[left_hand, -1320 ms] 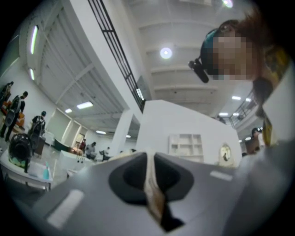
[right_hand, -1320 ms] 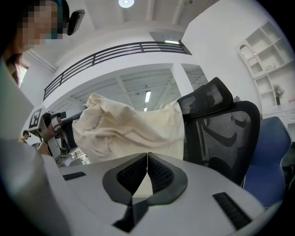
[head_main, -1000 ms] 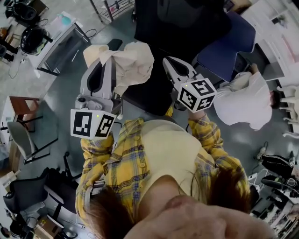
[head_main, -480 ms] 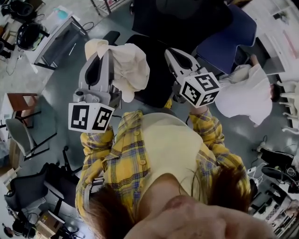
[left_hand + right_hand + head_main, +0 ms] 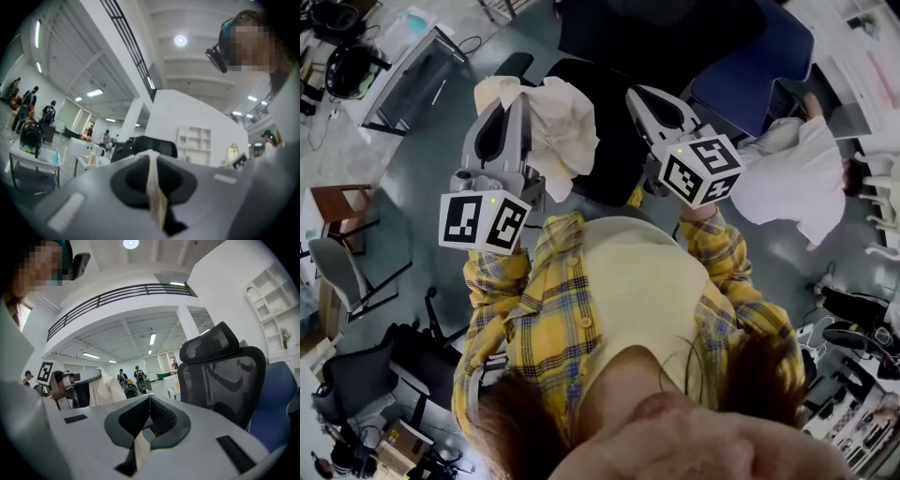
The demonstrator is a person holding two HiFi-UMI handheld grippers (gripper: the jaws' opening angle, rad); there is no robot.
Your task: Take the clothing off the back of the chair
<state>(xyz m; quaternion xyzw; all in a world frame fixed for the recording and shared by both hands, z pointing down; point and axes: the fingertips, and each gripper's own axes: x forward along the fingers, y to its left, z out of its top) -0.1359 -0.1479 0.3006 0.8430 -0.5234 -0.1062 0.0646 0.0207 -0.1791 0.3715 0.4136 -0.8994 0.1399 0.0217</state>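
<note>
In the head view, a cream piece of clothing (image 5: pixel 558 131) hangs bunched from my left gripper (image 5: pixel 523 101), clear of the black mesh office chair (image 5: pixel 614 141) just beyond it. My left gripper (image 5: pixel 151 153) is shut on the clothing (image 5: pixel 152 183), and a strip of the fabric runs between its jaws. My right gripper (image 5: pixel 634 95) is held over the chair seat, apart from the fabric. Its jaws (image 5: pixel 150 397) meet with nothing at their tips. The right gripper view shows the chair's bare backrest (image 5: pixel 220 376) to the right and the hanging clothing (image 5: pixel 105 387) to the left.
A blue chair (image 5: pixel 750 75) stands behind the black one. A person in a white shirt (image 5: pixel 792 183) sits at the right. A desk (image 5: pixel 412 80) with helmets (image 5: pixel 352 70) is at upper left. A wooden stool (image 5: pixel 337 202) and dark chairs (image 5: pixel 347 375) line the left side.
My left gripper has shifted slightly with the clothing still in it, and the fabric hangs a little more bunched. The right gripper has stayed where it was.
</note>
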